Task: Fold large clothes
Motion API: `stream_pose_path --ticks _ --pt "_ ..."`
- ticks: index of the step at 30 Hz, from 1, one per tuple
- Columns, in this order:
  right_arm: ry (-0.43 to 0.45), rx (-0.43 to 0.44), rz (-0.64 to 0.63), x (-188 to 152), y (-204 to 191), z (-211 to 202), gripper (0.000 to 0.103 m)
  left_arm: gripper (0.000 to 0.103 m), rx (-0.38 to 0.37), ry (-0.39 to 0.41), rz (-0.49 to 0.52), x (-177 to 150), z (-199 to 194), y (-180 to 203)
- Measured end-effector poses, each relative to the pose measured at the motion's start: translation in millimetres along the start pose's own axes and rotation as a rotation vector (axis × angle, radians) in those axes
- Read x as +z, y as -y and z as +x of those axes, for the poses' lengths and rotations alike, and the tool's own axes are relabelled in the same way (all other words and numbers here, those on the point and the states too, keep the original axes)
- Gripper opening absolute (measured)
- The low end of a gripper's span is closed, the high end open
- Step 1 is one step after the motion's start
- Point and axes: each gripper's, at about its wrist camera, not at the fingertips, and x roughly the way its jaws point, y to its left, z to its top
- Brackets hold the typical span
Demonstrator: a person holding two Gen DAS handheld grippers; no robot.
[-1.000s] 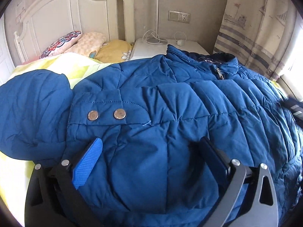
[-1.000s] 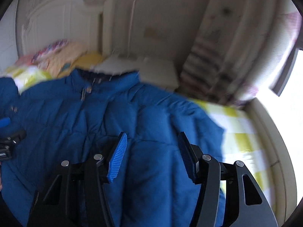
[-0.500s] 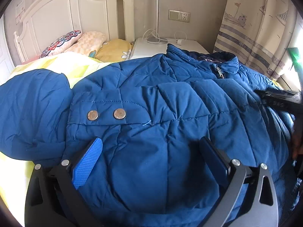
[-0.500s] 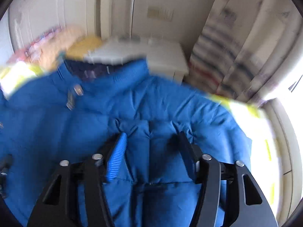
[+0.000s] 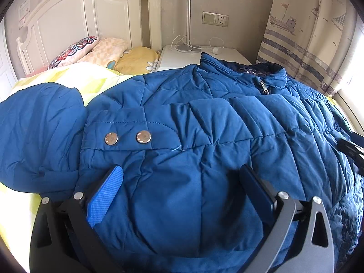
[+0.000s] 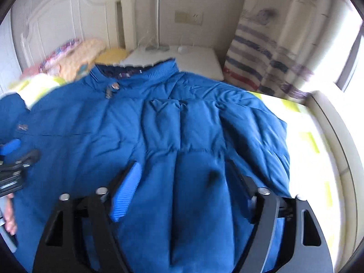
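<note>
My left gripper (image 5: 182,182) and right gripper (image 6: 184,177) gape wide over the blue puffer jacket (image 5: 204,125), the right's jaws just opened; pillows (image 5: 102,50) at eleven o'clock, nightstand (image 5: 204,54) at twelve.

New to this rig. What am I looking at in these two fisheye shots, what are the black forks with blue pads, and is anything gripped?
No robot arm here: a person holds one two-finger tool in each hand, each carrying a camera that looks forward along its fingers. The forks at the bottom of each picture are those fingers.

One view comes from the left tool, the other from the right tool; the left tool also shows at the right view's left edge.

A blue puffer jacket lies spread on a bed with a yellow checked cover, pillows and a white nightstand behind.

The left tool's jaws stand wide, with jacket fabric bulging between them. The right tool's jaws have just been opening, fabric between them; neither looks clamped.
</note>
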Motion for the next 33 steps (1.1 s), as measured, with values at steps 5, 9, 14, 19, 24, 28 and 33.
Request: stream_pose_path --ticks 5,9,14,19,24,28,33 --pt "-0.031 -0.021 -0.041 -30 -4 5 0.087 0.101 -0.01 0.006 -0.007 0 -1 -1" --pt "-0.018 -0.018 -0.02 -33 1 9 0.087 0.101 -0.12 0.068 -0.095 0 -14 -20" --pt "-0.013 -0.033 -0.032 -33 -1 9 0.087 0.1 -0.164 0.219 -0.468 -1 -66 -111" --pt "-0.014 -0.033 -0.031 -33 -1 9 0.087 0.1 -0.09 0.304 -0.896 -53 -118 -249" --pt "-0.014 -0.029 -0.027 -33 -1 9 0.087 0.1 -0.023 0.319 -1.06 -88 -134 -348" --pt "-0.014 -0.029 -0.027 -34 -1 9 0.087 0.1 -0.094 0.293 -1.121 -79 -115 -404" --pt "-0.015 -0.026 -0.024 -33 -1 10 0.087 0.078 -0.068 0.271 -1.041 -42 -85 -418"
